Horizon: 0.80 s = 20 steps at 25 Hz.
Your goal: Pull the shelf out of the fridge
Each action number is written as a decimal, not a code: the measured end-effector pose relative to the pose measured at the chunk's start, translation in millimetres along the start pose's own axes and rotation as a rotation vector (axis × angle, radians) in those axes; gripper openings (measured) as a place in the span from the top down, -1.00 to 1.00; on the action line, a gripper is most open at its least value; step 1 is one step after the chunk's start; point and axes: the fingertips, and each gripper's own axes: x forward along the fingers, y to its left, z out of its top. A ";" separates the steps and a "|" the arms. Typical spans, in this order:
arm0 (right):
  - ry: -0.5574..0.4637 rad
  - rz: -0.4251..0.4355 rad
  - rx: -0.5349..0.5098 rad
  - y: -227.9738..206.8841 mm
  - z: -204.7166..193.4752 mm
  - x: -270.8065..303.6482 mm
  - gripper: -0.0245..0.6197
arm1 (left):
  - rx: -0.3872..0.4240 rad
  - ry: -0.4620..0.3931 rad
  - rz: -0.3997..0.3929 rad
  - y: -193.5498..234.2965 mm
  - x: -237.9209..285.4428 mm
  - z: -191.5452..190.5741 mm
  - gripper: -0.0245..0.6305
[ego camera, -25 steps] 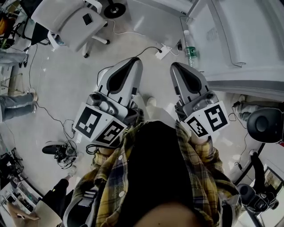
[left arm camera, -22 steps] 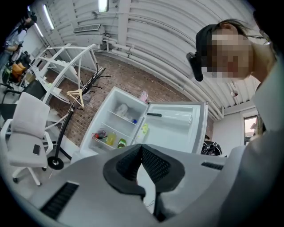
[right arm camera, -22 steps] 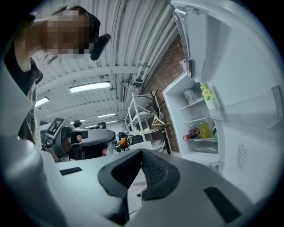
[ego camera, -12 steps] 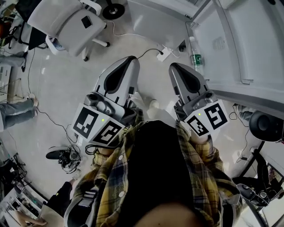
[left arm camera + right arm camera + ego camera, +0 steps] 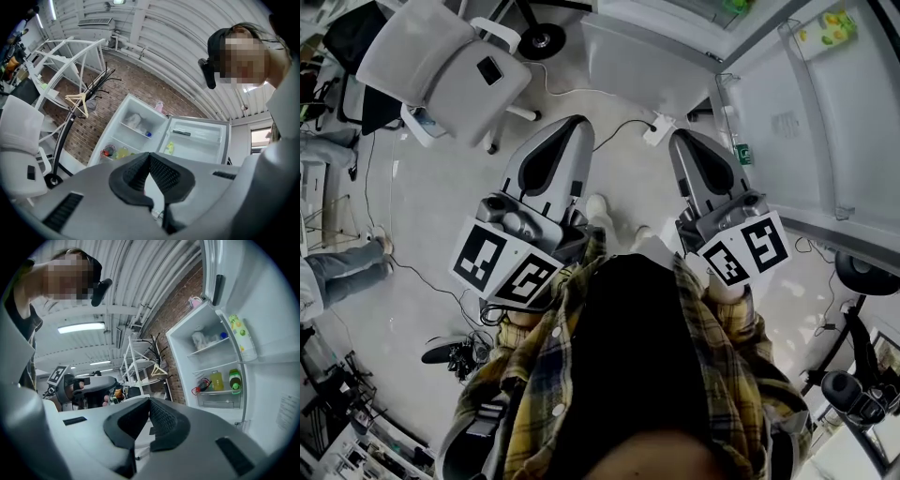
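The left gripper (image 5: pixel 149 159) and right gripper (image 5: pixel 150 403) both have their fingers pressed together, holding nothing. The shelf (image 5: pixel 211 347) sits in the open fridge (image 5: pixel 206 364), well apart from them. It looks thin, stiff and maybe breakable, so grab its front edge and pull level.

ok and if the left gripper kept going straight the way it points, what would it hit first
Most likely the open fridge, around its lower half; nothing shows between it and the shut left gripper, though depth is hard to judge.
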 end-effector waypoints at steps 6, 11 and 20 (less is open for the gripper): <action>0.002 -0.058 -0.009 8.1 -0.3 38.5 0.87 | -0.006 0.033 -0.054 37.5 3.0 18.9 0.92; 0.003 -0.086 -0.008 8.5 -7.8 56.9 0.87 | -0.016 0.063 -0.104 53.1 12.0 16.2 0.92; -0.012 -0.144 -0.016 -38.7 7.6 81.3 0.87 | -0.040 0.107 -0.171 65.2 75.3 7.0 0.92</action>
